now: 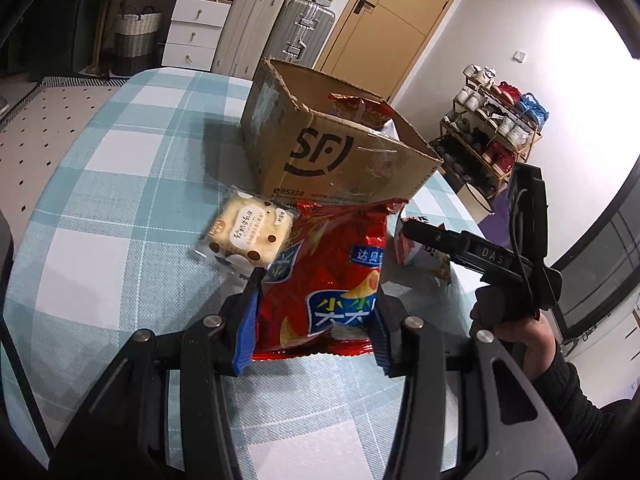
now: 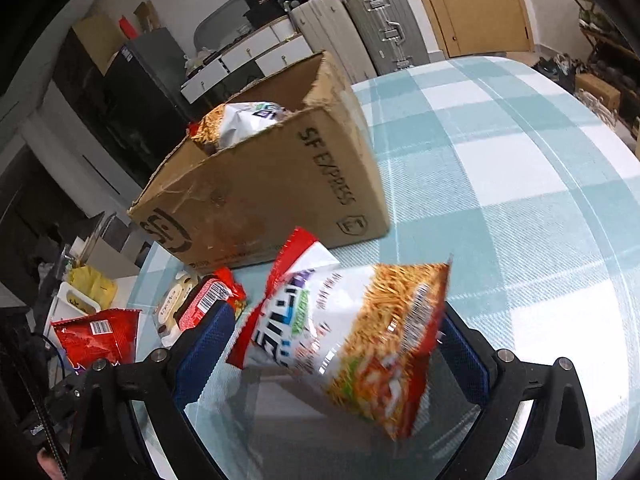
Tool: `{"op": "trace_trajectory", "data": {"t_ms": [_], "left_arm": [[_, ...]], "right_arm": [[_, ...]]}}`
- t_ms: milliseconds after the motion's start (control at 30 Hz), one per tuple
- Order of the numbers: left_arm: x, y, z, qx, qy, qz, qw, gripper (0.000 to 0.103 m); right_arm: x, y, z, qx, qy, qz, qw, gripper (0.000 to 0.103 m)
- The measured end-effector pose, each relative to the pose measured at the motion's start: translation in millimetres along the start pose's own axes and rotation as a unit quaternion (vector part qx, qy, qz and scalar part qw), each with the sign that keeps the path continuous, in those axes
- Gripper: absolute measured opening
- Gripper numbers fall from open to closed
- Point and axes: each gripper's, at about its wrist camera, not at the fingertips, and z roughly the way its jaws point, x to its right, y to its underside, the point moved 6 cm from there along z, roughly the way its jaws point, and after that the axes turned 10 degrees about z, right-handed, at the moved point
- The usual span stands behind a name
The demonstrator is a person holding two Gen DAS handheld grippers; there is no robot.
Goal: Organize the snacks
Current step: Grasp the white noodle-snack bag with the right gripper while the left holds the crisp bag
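Observation:
My left gripper (image 1: pixel 316 320) is shut on a red chip bag (image 1: pixel 324 280) and holds it upright above the table, in front of the open cardboard box (image 1: pixel 340 160). My right gripper (image 2: pixel 336 352) is shut on a white and orange noodle snack bag (image 2: pixel 352 340), tilted, just above the table near the box (image 2: pixel 272 192). In the left wrist view the right gripper (image 1: pixel 416 232) and its bag (image 1: pixel 424 256) show at the right. The box holds snack bags (image 1: pixel 360 110), also seen in the right wrist view (image 2: pixel 236 122). A cream cake packet (image 1: pixel 250 236) lies beside the box.
The table has a blue-and-white checked cloth (image 1: pixel 120 200). A small red packet (image 2: pixel 208 300) and the cake packet (image 2: pixel 176 304) lie by the box corner. Suitcases (image 1: pixel 280 28), drawers (image 1: pixel 192 32) and a shoe rack (image 1: pixel 496 128) stand beyond the table.

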Motion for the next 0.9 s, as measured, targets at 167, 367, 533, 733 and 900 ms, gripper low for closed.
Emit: {"op": "trace_trajectory", "data": {"t_ms": [167, 367, 533, 733, 900], "left_arm": [[0, 0, -2, -0.001, -0.003, -0.002, 1.0000, 0.043], [3, 0, -5, -0.003, -0.010, 0.001, 0.9999, 0.043], [9, 1, -9, -0.003, -0.015, 0.006, 0.9999, 0.043], [17, 1, -19, 0.001, -0.022, 0.015, 0.9997, 0.043], [29, 0, -29, 0.004, -0.033, 0.027, 0.9991, 0.043]], "right_arm": [[-6, 4, 6, 0.001, -0.010, -0.018, 1.000, 0.072], [-3, 9, 0, -0.004, -0.032, -0.011, 0.999, 0.059], [-7, 14, -10, 0.004, -0.039, -0.016, 0.999, 0.059], [-17, 25, -34, 0.017, -0.053, -0.027, 0.998, 0.059], [-30, 35, -60, 0.033, -0.064, -0.046, 0.996, 0.059]]}}
